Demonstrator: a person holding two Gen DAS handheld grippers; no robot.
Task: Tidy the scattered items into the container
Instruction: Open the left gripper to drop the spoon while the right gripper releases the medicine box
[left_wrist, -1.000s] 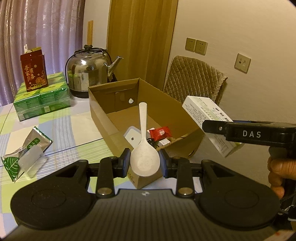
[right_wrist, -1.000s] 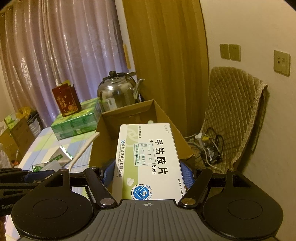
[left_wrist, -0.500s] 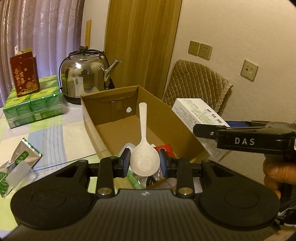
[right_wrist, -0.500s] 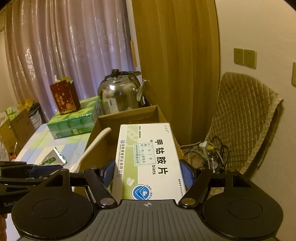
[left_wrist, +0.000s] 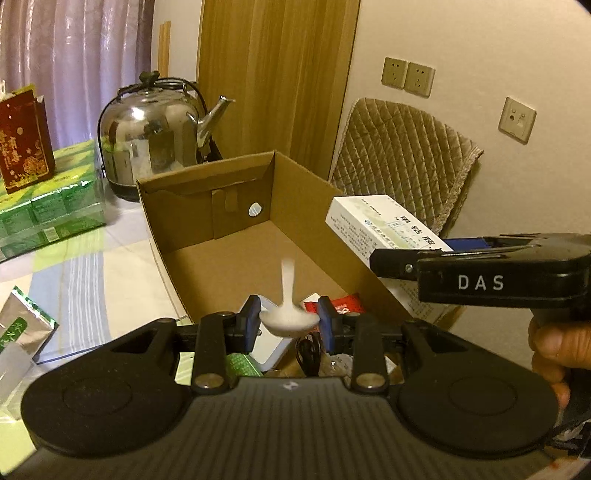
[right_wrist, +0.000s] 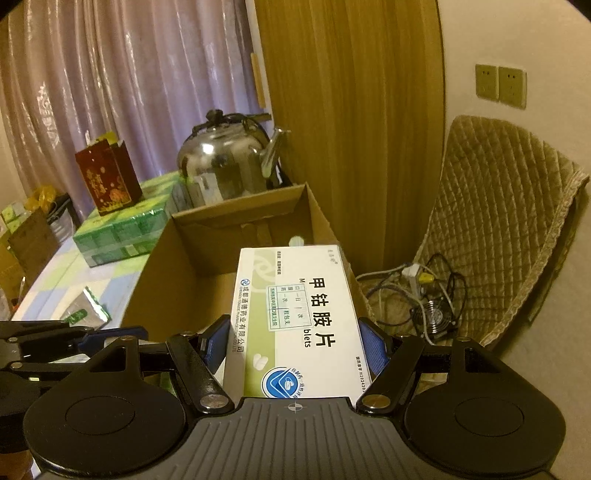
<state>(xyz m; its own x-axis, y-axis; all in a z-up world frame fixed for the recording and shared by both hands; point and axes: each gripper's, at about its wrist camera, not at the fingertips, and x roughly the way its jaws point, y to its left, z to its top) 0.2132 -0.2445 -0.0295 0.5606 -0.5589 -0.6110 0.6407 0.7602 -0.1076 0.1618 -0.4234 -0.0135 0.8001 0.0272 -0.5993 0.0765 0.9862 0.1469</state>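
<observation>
My left gripper (left_wrist: 288, 323) is over the near end of the open cardboard box (left_wrist: 207, 206), its blue pads on either side of the white spoon (left_wrist: 288, 317). The spoon is blurred and tipped, bowl level, handle pointing away. Under it in the box lie a red packet (left_wrist: 343, 302), a white flat item (left_wrist: 271, 349), a black cable (left_wrist: 310, 350) and a green packet (left_wrist: 240, 365). My right gripper (right_wrist: 295, 341) is shut on a white-and-green medicine box (right_wrist: 299, 317), held above the cardboard box's (right_wrist: 207, 236) right wall. The medicine box (left_wrist: 373, 221) also shows in the left wrist view.
A steel kettle (left_wrist: 151, 136) stands behind the box. Green packs (left_wrist: 48, 210) with a red carton (left_wrist: 22, 144) on top are at far left. A foil tea packet (left_wrist: 22, 328) lies on the checked tablecloth. A quilted chair (right_wrist: 509, 229) and floor cables (right_wrist: 417, 291) are right.
Both grippers have moved forward over the cardboard box. The spoon has tipped from upright to nearly flat between the left pads and is now blurred. The medicine box stays clamped.
</observation>
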